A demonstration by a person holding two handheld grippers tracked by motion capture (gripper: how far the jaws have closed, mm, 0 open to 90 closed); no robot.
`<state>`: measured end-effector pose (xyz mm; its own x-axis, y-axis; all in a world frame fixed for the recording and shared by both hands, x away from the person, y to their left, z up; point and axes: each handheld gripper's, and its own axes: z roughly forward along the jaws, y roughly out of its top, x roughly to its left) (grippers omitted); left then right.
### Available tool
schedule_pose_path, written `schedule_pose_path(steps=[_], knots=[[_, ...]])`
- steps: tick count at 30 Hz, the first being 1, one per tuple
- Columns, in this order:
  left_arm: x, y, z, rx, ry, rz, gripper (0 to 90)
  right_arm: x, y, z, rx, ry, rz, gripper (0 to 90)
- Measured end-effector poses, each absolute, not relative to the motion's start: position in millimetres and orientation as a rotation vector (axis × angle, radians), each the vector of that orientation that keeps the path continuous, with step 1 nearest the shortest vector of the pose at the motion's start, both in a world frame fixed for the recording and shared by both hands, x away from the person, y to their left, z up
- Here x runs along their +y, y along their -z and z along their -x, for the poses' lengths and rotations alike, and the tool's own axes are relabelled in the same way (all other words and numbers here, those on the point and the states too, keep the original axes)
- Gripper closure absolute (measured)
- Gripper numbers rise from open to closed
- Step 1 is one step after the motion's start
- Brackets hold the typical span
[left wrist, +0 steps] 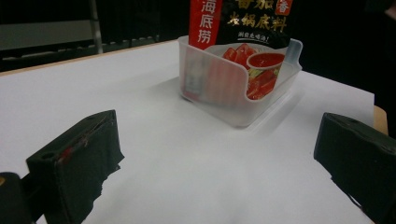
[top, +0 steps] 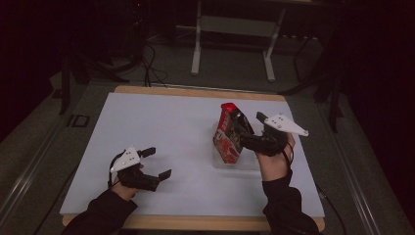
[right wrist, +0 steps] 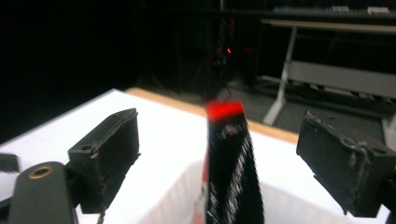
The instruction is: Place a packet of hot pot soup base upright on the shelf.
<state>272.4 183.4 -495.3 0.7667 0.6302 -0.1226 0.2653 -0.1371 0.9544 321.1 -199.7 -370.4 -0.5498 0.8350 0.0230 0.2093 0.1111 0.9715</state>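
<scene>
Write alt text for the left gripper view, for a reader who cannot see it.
A red and black printed sauce packet stands upright in a clear plastic rectangular bin on a white table top. The left gripper faces it from nearer the camera, its two black jaws wide apart with nothing between them.

Black tongs [top: 156,163] with chunky worn pads, grey three-cornered top plates, trailing cables; dark long sleeves [top: 286,203].

White-topped table [top: 161,127] with a wooden edge

A clear plastic bin [left wrist: 243,100] sits directly on it, right of the table's middle, with bare white surface all around the bin.
</scene>
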Motion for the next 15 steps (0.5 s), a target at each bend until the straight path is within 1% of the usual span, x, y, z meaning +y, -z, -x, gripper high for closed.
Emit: schedule_pose_path(steps=[1,7,15], knots=[[183.9,495.0,-272.2,0.708,-0.365,-1.719,1.0,-198.9,367.2,-319.5,1.848,-1.476,-0.997,10.6],[185.2,495.4,-271.5,0.710,-0.367,-1.720,1.0,-193.4,355.2,-304.6,1.896,-1.524,-0.905,10.7],[185.8,495.3,-271.0,0.709,-0.367,-1.722,1.0,-191.0,352.1,-286.1,1.959,-1.599,-0.816,10.7]])
